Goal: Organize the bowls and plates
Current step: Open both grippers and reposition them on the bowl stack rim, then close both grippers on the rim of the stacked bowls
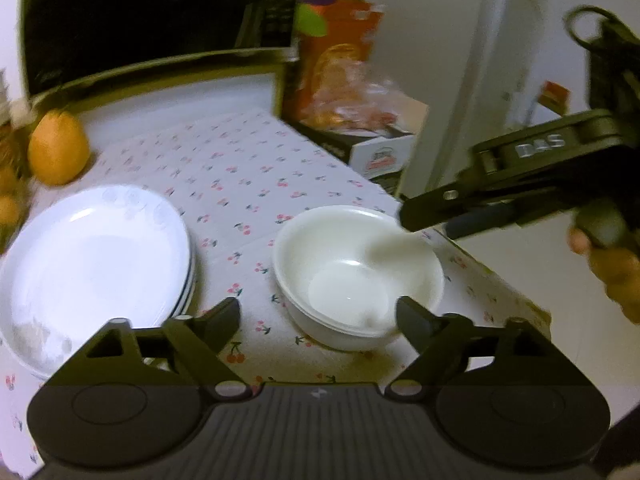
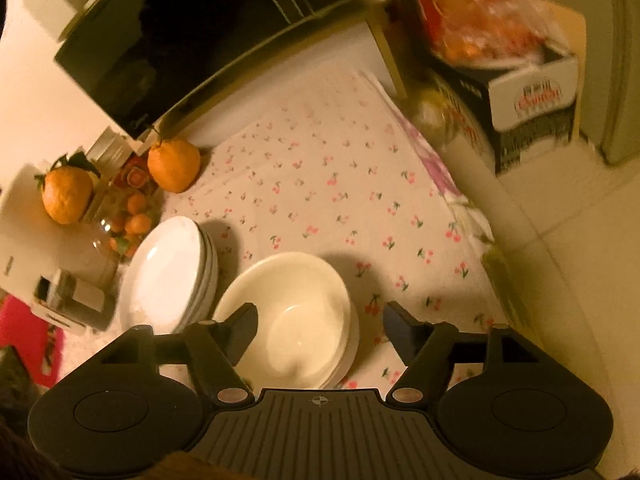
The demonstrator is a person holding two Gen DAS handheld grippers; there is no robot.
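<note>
We see the stack of plates [image 1: 96, 264] on the left of the tablecloth [image 1: 248, 184] and the stack of bowls [image 1: 356, 276] just beside it on the right — apart, not touching. Behind the plates sits an orange [image 1: 58, 152], and behind that the microwave [image 1: 160, 12].

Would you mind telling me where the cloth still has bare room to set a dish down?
The widest bare patch lies behind the bowls, toward the microwave. A narrower strip separates the bowls from the plates. Oranges crowd the corner behind the plates.
</note>
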